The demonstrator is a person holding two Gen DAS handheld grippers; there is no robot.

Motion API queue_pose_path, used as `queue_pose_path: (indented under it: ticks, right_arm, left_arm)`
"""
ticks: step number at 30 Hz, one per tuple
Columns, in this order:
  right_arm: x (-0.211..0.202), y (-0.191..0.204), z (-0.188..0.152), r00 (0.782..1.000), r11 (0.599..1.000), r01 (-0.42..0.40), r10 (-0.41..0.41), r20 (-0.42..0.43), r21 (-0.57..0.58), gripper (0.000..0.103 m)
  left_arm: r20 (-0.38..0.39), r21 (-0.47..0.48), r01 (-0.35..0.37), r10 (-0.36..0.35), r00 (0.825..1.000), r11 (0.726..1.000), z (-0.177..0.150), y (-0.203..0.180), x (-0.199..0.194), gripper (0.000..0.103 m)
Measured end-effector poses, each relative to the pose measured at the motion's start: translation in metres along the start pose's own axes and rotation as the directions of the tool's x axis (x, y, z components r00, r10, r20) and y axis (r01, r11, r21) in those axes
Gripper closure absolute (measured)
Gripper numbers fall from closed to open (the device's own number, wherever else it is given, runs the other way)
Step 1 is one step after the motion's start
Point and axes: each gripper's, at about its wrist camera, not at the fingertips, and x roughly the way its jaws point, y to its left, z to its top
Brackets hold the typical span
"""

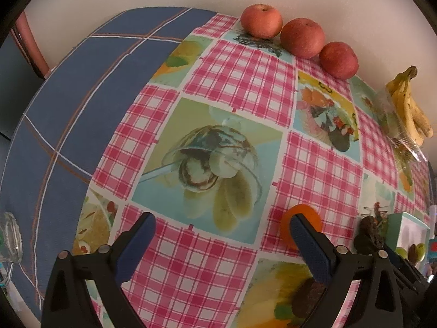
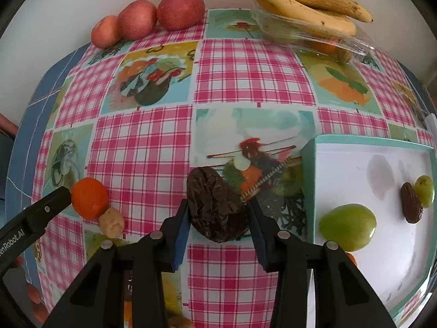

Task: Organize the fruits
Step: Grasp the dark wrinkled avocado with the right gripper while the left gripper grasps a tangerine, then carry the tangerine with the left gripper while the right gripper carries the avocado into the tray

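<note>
We see the right gripper (image 2: 218, 213) clamped on a dark wrinkled date (image 2: 215, 205), both pads pressing its sides, held above the checked tablecloth (image 2: 142, 147) just left of the white tray (image 2: 382, 246). In the tray lie a large green grape (image 2: 347, 227), a smaller grape (image 2: 424, 191) and a second date (image 2: 412, 202) — the last two touching. The left gripper (image 1: 221, 235) hangs wide apart, nothing between its fingers; its right finger (image 1: 308, 246) stands in front of a small orange (image 1: 300, 224). A walnut (image 2: 111, 222) sits against that orange. Far back by the wall — three apples (image 1: 302, 37) in a row and bananas (image 2: 308, 2) on a clear plastic pack (image 2: 314, 38).
</note>
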Motion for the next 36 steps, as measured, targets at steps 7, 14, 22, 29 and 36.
queue_pose_path:
  ticks: [7, 14, 22, 29, 36]
  right_arm:
    - [0.003, -0.008, 0.005, 1.000, 0.999, -0.026, 0.026, 0.004, 0.020, 0.060]
    - [0.003, -0.013, 0.005, 1.000, 1.000, -0.026, 0.026, 0.010, 0.017, 0.060]
    - [0.005, -0.007, 0.004, 1.000, 1.000, -0.022, 0.021, 0.017, 0.022, 0.060]
    - [0.005, -0.008, 0.005, 0.999, 0.999, -0.025, 0.025, 0.024, 0.037, 0.060]
    - [0.005, -0.008, 0.006, 0.999, 0.999, -0.026, 0.025, 0.025, 0.043, 0.060]
  left_arm:
    - [0.023, 0.024, 0.055, -0.055, 0.998, 0.998, 0.003, -0.015, -0.004, 0.003]
    - [-0.006, 0.051, 0.094, -0.094, 0.996, 0.994, -0.003, -0.031, 0.009, 0.012]
    - [-0.020, 0.064, 0.115, -0.113, 0.993, 0.991, -0.007, -0.040, 0.014, 0.026]
    - [-0.026, 0.075, 0.133, -0.131, 0.991, 0.988, -0.008, -0.047, 0.015, 0.042]
    - [-0.039, 0.079, 0.156, -0.153, 0.987, 0.985, -0.008, -0.053, 0.016, 0.059]
